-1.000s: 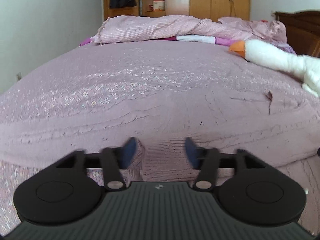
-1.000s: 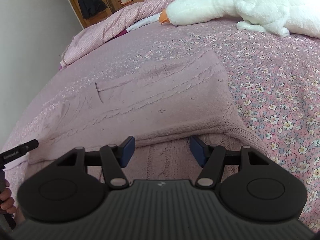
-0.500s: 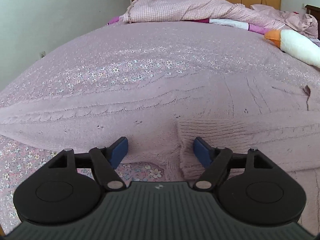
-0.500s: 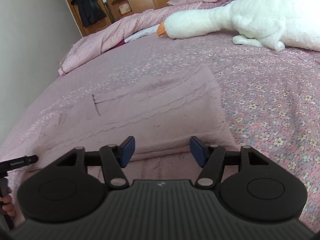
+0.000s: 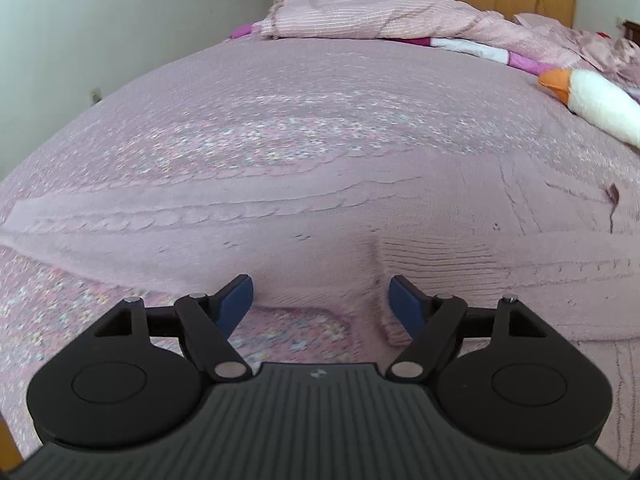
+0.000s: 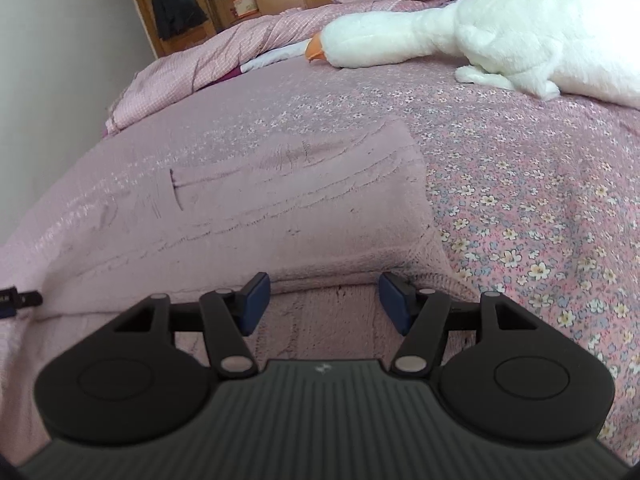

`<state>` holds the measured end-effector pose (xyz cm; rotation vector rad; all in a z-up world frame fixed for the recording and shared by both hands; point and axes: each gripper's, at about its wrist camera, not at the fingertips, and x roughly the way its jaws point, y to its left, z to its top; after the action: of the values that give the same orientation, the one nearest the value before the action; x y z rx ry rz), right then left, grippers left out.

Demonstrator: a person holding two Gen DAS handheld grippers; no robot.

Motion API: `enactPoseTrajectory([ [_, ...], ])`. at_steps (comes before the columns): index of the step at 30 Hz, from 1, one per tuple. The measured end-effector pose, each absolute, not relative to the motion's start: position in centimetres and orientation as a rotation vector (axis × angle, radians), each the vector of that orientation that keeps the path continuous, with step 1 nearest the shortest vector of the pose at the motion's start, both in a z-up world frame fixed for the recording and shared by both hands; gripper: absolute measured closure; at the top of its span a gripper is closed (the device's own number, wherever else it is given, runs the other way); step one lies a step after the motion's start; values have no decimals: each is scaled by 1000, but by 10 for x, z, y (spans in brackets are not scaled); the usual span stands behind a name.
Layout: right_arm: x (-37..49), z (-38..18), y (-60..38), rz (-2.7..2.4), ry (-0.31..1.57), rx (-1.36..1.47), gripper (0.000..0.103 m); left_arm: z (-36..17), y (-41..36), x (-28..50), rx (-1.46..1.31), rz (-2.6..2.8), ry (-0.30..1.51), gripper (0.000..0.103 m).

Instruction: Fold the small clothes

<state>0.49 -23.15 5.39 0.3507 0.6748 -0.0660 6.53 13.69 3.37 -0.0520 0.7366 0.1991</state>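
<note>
Left wrist view: left hand-held gripper (image 5: 321, 298), jaws spread, has backed off the pink knitted sweater (image 5: 340, 220), which lies flat on the bed (image 5: 320, 92); right hand-held gripper (image 6: 323, 300) likewise released. 1 fold appears laid.

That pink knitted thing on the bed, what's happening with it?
A person holding a gripper in each hand is folding a pink knitted sweater spread on a floral bedspread. One fold already lies across it. Both the left gripper and the right gripper are open at the sweater's near edge, gripping nothing. A white plush goose lies farther back.
</note>
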Motion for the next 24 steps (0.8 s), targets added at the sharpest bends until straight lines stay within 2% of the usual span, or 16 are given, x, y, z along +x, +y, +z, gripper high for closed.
enactPoseTrajectory([
  [8, 20, 74, -239, -28, 622, 339, 40, 53, 165, 52, -178, 231, 731, 22],
  [15, 69, 87, -252, 17, 560, 282, 41, 69, 132, 64, -163, 119, 723, 22],
  [19, 104, 84, -262, 19, 574, 248, 68, 69, 96, 80, -101, 43, 729, 22],
  [21, 123, 82, -265, 24, 589, 217, 71, 63, 78, 90, -73, 21, 740, 22],
  [24, 150, 78, -270, 59, 603, 176, 71, 54, 53, 104, -33, -3, 757, 22],
])
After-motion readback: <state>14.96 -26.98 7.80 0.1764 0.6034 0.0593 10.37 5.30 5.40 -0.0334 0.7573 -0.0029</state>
